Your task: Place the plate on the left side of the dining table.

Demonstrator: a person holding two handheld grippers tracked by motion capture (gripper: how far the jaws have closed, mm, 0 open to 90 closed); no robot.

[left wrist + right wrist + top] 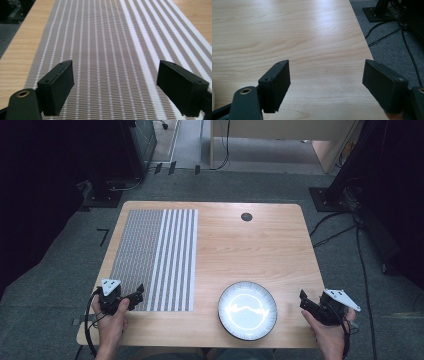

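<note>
A striped woven placemat lies flat on the left half of the wooden table. A round plate with a ribbed rim sits near the front edge, right of centre. My left gripper hovers over the placemat's near left corner, jaws wide apart with nothing between them. My right gripper is held at the table's front right corner, right of the plate, open and empty over bare wood.
A small dark round grommet is set in the table near its far edge. Cables and dark stand bases lie on the grey carpet to the right. The table's right edge runs close beside my right gripper.
</note>
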